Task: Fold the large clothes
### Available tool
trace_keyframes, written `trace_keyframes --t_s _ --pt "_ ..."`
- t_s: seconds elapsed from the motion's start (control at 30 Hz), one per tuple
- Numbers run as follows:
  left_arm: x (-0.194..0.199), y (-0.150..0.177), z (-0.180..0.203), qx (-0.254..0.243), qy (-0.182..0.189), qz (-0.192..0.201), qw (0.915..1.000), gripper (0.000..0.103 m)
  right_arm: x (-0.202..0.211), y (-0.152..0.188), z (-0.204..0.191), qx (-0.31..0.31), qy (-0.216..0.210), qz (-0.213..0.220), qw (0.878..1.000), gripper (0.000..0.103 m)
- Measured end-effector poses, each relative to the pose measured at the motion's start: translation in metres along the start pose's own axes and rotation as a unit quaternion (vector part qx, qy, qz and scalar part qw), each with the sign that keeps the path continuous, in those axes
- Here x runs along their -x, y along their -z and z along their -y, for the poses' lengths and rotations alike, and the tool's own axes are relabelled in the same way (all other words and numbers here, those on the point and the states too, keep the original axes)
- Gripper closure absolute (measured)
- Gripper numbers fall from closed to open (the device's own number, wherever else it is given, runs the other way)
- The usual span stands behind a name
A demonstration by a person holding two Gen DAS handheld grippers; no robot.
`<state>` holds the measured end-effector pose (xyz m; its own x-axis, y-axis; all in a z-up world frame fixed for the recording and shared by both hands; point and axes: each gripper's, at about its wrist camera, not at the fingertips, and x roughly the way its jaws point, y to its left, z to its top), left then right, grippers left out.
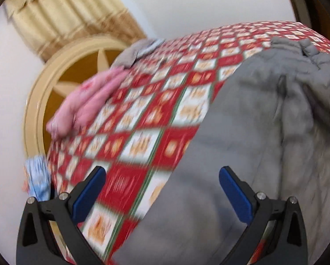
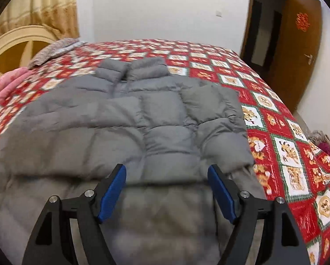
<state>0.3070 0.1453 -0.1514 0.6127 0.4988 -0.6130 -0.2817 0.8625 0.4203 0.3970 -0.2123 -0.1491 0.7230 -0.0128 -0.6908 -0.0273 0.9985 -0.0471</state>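
Two tongs: both stand wide with nothing between the blue pads.
Left tongs (image 1: 162, 190): spread wide at the bottom of the left wrist view, above the jacket's edge and the bare bedspread; the view is smeared with blur, and contact with cloth cannot be told.
Right tongs (image 2: 167, 186): spread wide at the bottom centre of the right wrist view, over the lower part of the jacket, gripping no cloth.
Grey puffer jacket (image 2: 125, 119): lies front-up on the bed, filling the centre and left of the right wrist view, collar (image 2: 131, 67) toward the far wall; one sleeve (image 2: 218, 119) appears folded in over the body on the right side.
Bed (image 2: 282, 152): red and white checked bedspread, carrying the jacket.
Other cloth: a pink bundle (image 1: 85, 101) and a grey-patterned piece (image 1: 138, 50) sit at the bed's edge in the upper left of the left wrist view, apart from the jacket.
Stage, as judged: partly folded; the lower body probably needs folding up next.
Risk: puffy filling may spring the folded sleeve open again.
Risk: slippery fabric could slide from a shallow pinch, or only the top layer may lift, spoiling the fold.
Risk: the jacket's near part seems to reach the bed's edge, so a tug could drag it off.
Containers: none visible.
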Motion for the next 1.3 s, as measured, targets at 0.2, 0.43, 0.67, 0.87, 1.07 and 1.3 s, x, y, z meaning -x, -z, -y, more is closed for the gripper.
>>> trace_keyframes --t_s 0.2,0.43,0.67,0.87,1.07,1.3 --pt "0.002 0.048 -0.033 0.059 0.032 -0.042 0.9969 0.0 0.031 0.038 -0.037 0.068 -0.013 0.02 0.997 0.024" --pt "-0.008 0.066 -0.03 0.102 0.106 -0.087 0.9853 0.0 0.039 0.068 -0.056 0.074 -0.024 0.035 0.996 0.024" --pt "-0.01 0.063 -0.017 0.1 0.137 -0.076 0.9826 0.066 0.036 0.079 -0.049 0.043 -0.023 0.031 0.998 0.024" --pt "-0.01 0.037 -0.055 0.117 0.081 -0.034 0.9892 0.082 0.043 0.079 -0.038 0.013 -0.023 0.041 0.999 0.024" --pt "-0.019 -0.004 -0.079 0.114 0.05 -0.005 0.9922 0.084 0.051 0.07 -0.028 0.008 -0.011 0.058 0.998 0.024" --pt "0.002 -0.069 -0.077 0.111 0.028 0.06 0.9917 0.084 0.048 0.06 -0.006 0.008 0.039 0.051 0.998 0.024"
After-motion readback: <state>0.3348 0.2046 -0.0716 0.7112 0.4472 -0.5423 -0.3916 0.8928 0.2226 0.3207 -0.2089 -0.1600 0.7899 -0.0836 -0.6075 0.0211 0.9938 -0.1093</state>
